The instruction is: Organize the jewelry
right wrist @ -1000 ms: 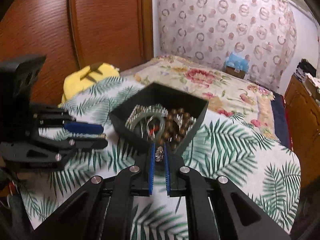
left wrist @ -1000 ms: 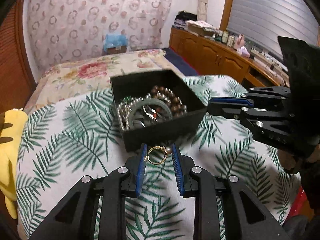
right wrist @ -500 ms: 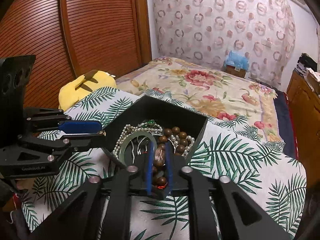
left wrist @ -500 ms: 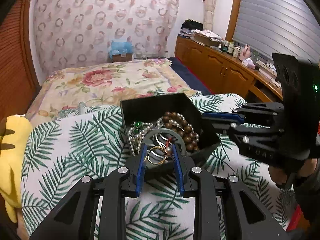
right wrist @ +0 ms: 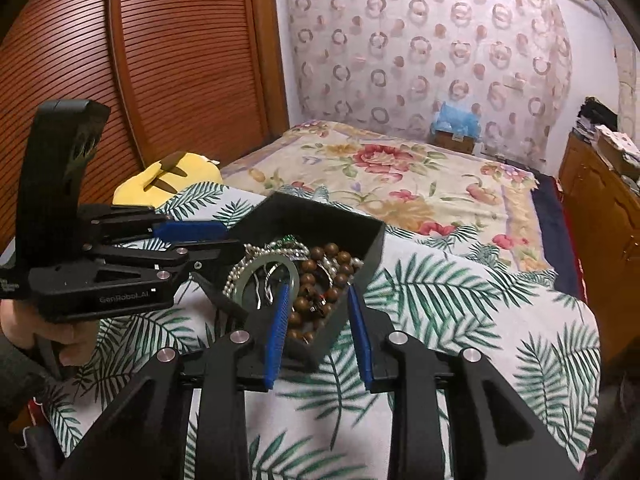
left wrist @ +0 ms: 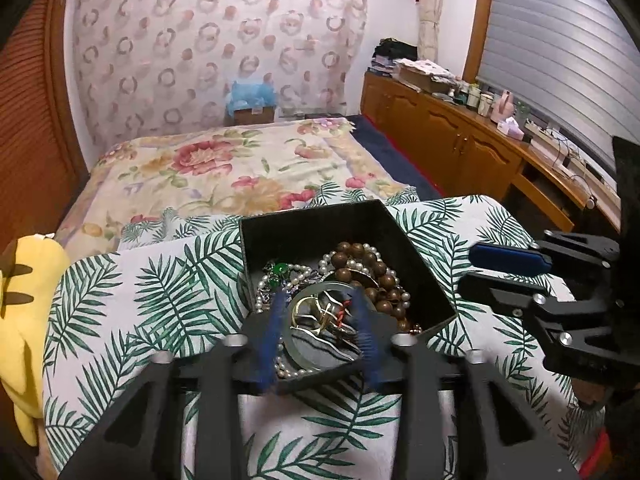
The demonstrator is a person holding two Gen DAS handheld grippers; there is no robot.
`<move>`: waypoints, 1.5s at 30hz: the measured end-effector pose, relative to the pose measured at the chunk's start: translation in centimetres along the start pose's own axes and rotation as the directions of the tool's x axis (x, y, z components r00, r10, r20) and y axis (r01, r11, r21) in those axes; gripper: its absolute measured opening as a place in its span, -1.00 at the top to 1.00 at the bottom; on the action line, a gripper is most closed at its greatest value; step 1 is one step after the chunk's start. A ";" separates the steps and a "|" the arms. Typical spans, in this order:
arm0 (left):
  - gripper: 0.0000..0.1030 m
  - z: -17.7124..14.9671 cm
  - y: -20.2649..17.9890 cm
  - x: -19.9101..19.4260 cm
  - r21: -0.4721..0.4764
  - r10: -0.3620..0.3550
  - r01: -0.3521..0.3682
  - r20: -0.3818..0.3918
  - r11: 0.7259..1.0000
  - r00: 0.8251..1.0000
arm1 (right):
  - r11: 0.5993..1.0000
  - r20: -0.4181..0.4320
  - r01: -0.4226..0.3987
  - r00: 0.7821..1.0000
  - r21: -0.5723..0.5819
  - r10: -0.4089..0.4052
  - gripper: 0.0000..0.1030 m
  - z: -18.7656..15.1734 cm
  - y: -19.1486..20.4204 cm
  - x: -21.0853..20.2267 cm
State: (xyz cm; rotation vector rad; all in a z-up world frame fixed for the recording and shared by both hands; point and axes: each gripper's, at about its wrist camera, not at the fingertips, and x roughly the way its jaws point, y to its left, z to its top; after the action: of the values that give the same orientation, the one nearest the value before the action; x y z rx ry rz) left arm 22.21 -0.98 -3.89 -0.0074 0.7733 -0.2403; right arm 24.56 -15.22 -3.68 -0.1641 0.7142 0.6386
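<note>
A black open box (left wrist: 312,222) (right wrist: 312,210) sits on a palm-leaf cloth. It holds brown wooden beads (left wrist: 360,260) (right wrist: 320,270), pearl strands (left wrist: 292,270), a pale green bangle (right wrist: 266,268) and gold and silver rings (left wrist: 320,314). My left gripper (left wrist: 320,308) is open over the box's near corner, with nothing between its blue pads. My right gripper (right wrist: 318,300) is open over the box's near right edge, also empty. Each gripper shows in the other's view, the right (left wrist: 508,260) and the left (right wrist: 188,232).
The palm-leaf cloth (left wrist: 160,304) covers a raised surface at the foot of a bed with a floral cover (left wrist: 224,168). A yellow plush toy (left wrist: 20,312) lies at the left edge. Wooden cabinets (left wrist: 460,148) run along the right wall.
Both grippers rose and moved over the box. The left jaws opened and the gold ring left them. The right jaws opened and let go of their small piece.
</note>
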 end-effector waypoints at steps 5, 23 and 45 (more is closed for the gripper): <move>-0.11 -0.6 -1.0 -1.8 0.005 0.012 -0.012 0.026 1.000 1.000 | 0.999 0.007 0.029 1.000 0.033 -0.029 0.37 -1.4 -0.3 -1.8; -0.85 -6.1 -3.4 -12.2 -0.022 0.137 -0.135 0.116 0.991 0.984 | 0.990 0.123 0.105 0.986 0.099 -0.117 -0.20 -5.4 4.4 -10.8; -0.85 -8.6 -4.8 -21.1 -0.072 0.195 -0.182 0.257 0.981 0.946 | 0.952 0.291 0.235 0.913 0.195 -0.285 -0.95 -7.2 7.3 -19.7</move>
State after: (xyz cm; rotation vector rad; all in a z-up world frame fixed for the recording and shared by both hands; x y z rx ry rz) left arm 0.68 -0.38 4.94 -0.0100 0.5100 -0.0362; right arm 4.83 -21.58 4.30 -0.0096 0.4184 0.3381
